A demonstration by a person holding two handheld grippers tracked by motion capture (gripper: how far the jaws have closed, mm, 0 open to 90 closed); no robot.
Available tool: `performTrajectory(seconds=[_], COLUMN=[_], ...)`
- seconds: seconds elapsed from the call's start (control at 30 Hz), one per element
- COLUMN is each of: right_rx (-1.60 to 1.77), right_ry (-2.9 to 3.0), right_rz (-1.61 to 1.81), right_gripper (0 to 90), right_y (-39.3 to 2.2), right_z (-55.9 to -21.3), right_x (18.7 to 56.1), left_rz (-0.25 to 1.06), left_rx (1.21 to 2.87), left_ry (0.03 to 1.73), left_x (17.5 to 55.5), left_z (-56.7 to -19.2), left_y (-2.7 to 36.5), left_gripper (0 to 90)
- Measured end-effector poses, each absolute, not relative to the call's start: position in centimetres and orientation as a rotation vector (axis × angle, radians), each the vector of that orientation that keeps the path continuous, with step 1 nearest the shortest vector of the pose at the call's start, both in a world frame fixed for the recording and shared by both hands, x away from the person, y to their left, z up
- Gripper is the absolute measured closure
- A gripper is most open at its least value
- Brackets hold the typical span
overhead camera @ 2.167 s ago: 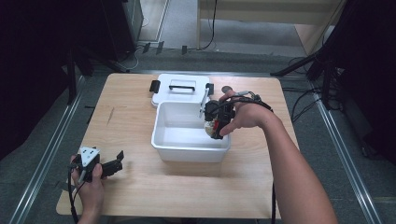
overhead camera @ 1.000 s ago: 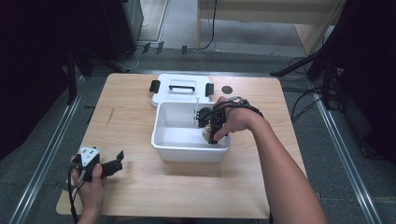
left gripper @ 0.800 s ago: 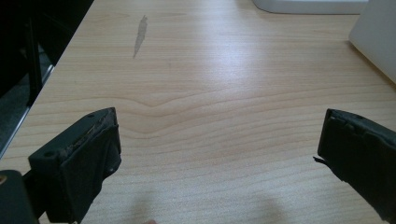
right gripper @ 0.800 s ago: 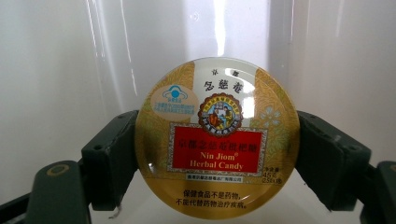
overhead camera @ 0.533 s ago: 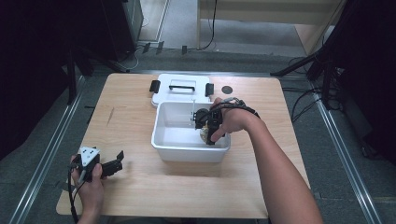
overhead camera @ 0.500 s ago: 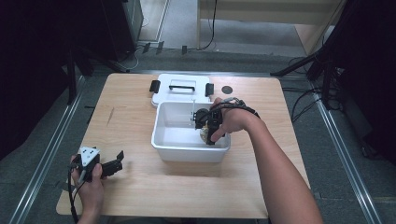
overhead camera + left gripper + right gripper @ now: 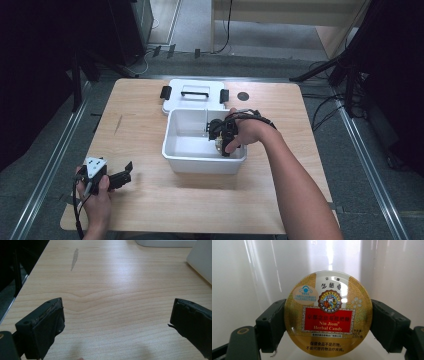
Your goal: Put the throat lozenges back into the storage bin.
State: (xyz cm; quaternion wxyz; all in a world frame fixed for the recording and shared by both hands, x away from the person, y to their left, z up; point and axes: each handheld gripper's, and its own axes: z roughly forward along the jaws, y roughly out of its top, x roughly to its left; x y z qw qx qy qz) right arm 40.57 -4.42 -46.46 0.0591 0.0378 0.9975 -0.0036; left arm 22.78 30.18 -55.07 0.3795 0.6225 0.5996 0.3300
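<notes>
A round gold candy tin (image 7: 328, 313) with a red label sits squeezed between the two black jaws of my right gripper (image 7: 328, 322), face toward the camera. From above, that right gripper (image 7: 222, 142) reaches down into the white bin (image 7: 172, 152), near its right wall, and the tin (image 7: 218, 144) is a small gold patch under the hand. My left gripper (image 7: 125, 172) rests low over the table's front left corner; its jaws stand wide apart with nothing but bare wood between the fingers (image 7: 47, 322).
The bin's white lid (image 7: 192, 95) with a handle and black clips lies flat just behind the bin. A small dark disc (image 7: 243, 95) sits on the wooden table (image 7: 310, 150) to the lid's right. A dark smear (image 7: 74, 258) marks the wood.
The right gripper has come down from above the bin's right rim into the bin, carrying the tin; over the last second it barely shifts. The left gripper stays put.
</notes>
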Motion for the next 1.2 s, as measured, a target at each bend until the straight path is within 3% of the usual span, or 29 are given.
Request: performTrajectory(seconds=[0.83, 1.2], right_rx=[0.19, 0.195], right_ry=[3.016, 3.029], right_rz=[-0.063, -0.053], right_gripper=[20.2, 14.7], right_y=[-4.6, -4.7], right_z=[-47.8, -47.8], right_x=[40.5, 40.8], left_rz=[0.837, 0.834], left_rx=[1.587, 1.585], left_ry=[1.533, 1.533], left_x=[22.8, 22.8], left_z=[-55.1, -55.1], left_y=[30.2, 30.3], left_gripper=[0.0, 0.0])
